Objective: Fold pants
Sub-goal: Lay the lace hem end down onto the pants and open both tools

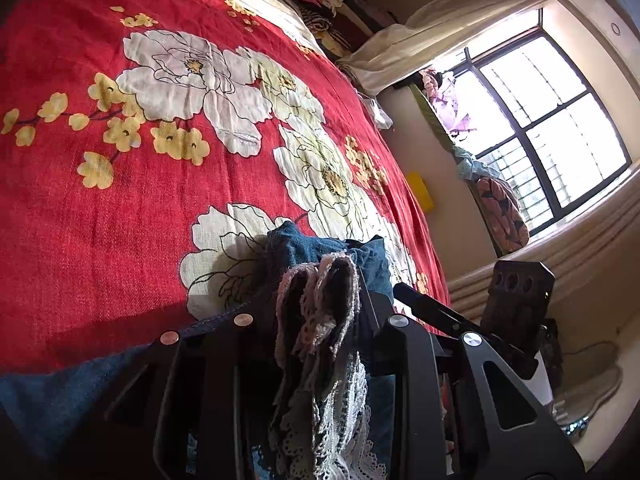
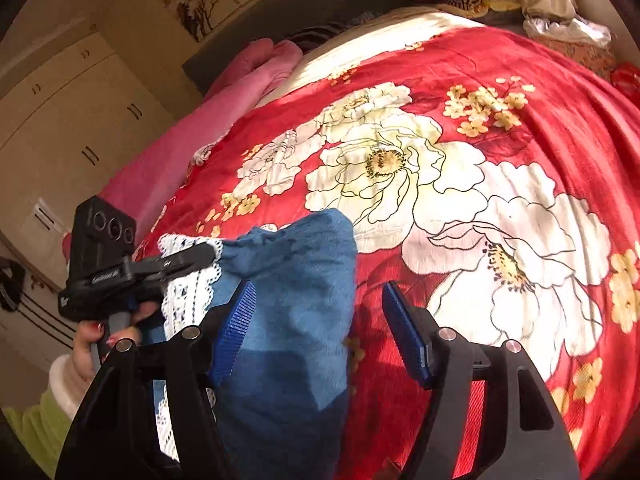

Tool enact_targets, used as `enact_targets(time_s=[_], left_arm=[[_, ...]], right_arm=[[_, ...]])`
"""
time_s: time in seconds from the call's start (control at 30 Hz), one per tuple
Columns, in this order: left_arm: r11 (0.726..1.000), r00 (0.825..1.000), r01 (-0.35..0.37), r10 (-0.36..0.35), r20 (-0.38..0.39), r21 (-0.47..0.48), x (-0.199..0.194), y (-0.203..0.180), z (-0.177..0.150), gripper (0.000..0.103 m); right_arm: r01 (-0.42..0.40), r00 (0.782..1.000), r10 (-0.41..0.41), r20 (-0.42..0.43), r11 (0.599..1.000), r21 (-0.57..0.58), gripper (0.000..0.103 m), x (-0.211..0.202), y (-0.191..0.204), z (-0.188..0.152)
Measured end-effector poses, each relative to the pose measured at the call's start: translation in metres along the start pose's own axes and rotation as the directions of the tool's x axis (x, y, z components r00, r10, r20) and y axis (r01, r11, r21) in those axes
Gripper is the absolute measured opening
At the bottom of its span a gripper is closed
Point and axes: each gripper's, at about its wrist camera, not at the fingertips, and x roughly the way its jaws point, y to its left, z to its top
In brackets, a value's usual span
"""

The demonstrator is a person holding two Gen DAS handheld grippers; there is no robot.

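Item: blue denim pants with white crochet lace trim, lifted above red quilted bedspread printed with large white and yellow flowers.

Left gripper: black two-finger tool, clamped together on bunched lace hem and denim edge; seen also from right wrist view, nipping the lace corner. Held by hand with red-painted nails.

Right gripper: black frame, ribbed blue pads, spread wide apart; denim lying between the pads and against the left-hand one, not pinched.

Location of garment: hung from left tool, draped down past right tool, lower part out of view; whether any part touched the bedspread could not be told.

Step in hand, judged: taking hold of the hem or leg end for a lengthwise fold; one corner secured, second not yet.

Next move, judged: right pads closed on the free denim edge well apart from the left grip, cloth then drawn taut and laid flat.

Background noted: pink pillow, cream wardrobe doors, barred window.
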Motion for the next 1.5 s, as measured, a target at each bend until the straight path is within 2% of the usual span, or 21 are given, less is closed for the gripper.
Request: enact_targets(time_s=[0.07,0.1,0.13,0.17,0.23,0.3,0.43,0.53,0.63,0.7,0.77,0.87,0.93,1.07,1.23,1.5], left_arm=[[1.0,1.0,0.007,-0.007,0.007,0.002,0.0,0.0,0.001,0.02],[1.0,1.0,0.012,-0.012,0.011,0.002,0.0,-0.001,0.003,0.02],[1.0,1.0,0.015,-0.015,0.012,0.001,0.001,-0.001,0.004,0.02],[1.0,1.0,0.012,-0.013,0.015,0.002,0.002,-0.001,0.005,0.02],[1.0,1.0,-0.004,0.004,0.018,0.011,0.005,-0.002,0.007,0.02],[0.999,0.999,-0.044,0.044,0.019,0.023,0.009,-0.001,0.009,0.02],[0.987,0.988,-0.155,0.154,0.018,0.049,0.022,0.002,0.008,0.02],[0.98,0.982,-0.189,0.187,0.024,0.067,0.022,0.002,0.005,0.02],[0.974,0.975,-0.22,0.219,0.028,0.062,0.019,0.0,0.005,0.026],[0.968,0.97,-0.243,0.241,0.041,0.067,0.013,-0.006,0.005,0.026],[0.967,0.968,-0.245,0.24,0.066,0.075,0.004,-0.012,0.006,0.031],[0.956,0.956,-0.284,0.277,0.097,0.072,-0.01,-0.018,0.006,0.035],[0.956,0.954,-0.285,0.276,0.118,0.066,-0.021,-0.021,0.003,0.044],[0.949,0.943,-0.307,0.293,0.16,0.072,-0.042,-0.035,-0.008,0.051],[0.941,0.932,-0.327,0.305,0.195,0.092,-0.064,-0.053,-0.028,0.074],[0.917,0.91,-0.376,0.338,0.241,0.133,-0.087,-0.082,-0.056,0.091]], right_arm=[[-0.076,0.995,0.08,-0.055,0.995,0.065,0.063,0.021,-0.01,0.01],[-0.078,0.994,0.085,-0.068,0.993,0.093,0.06,0.03,-0.015,0.012],[-0.071,0.993,0.081,-0.087,0.991,0.116,0.042,0.037,-0.018,0.013],[-0.081,0.991,0.094,-0.097,0.989,0.126,0.02,0.041,-0.02,0.015],[-0.102,0.99,0.112,-0.086,0.988,0.116,0.016,0.035,-0.019,0.018],[-0.052,0.996,0.056,-0.063,0.996,0.065,0.015,0.025,-0.013,0.022],[0.072,0.993,-0.074,-0.092,0.997,-0.032,0.016,0.038,-0.003,0.017],[0.103,0.991,-0.108,-0.085,0.993,-0.055,0.016,0.043,-0.001,0.011],[0.106,0.99,-0.111,-0.082,0.993,-0.06,0.021,0.04,0.001,0.009],[0.103,0.991,-0.107,-0.081,0.994,-0.045,0.03,0.032,0.004,0.01],[0.123,0.991,-0.125,-0.053,0.991,-0.047,0.044,0.018,0.008,0.011],[0.142,0.99,-0.143,-0.003,0.987,-0.079,0.046,-0.002,0.019,0.011],[0.14,0.99,-0.14,0.015,0.986,-0.088,0.051,-0.015,0.023,0.008],[0.125,0.992,-0.121,0.047,0.987,-0.105,0.058,-0.036,0.033,0.0],[0.138,0.988,-0.125,0.091,0.979,-0.153,0.069,-0.059,0.048,-0.013],[0.129,0.984,-0.104,0.144,0.977,-0.171,0.083,-0.082,0.061,-0.03]])
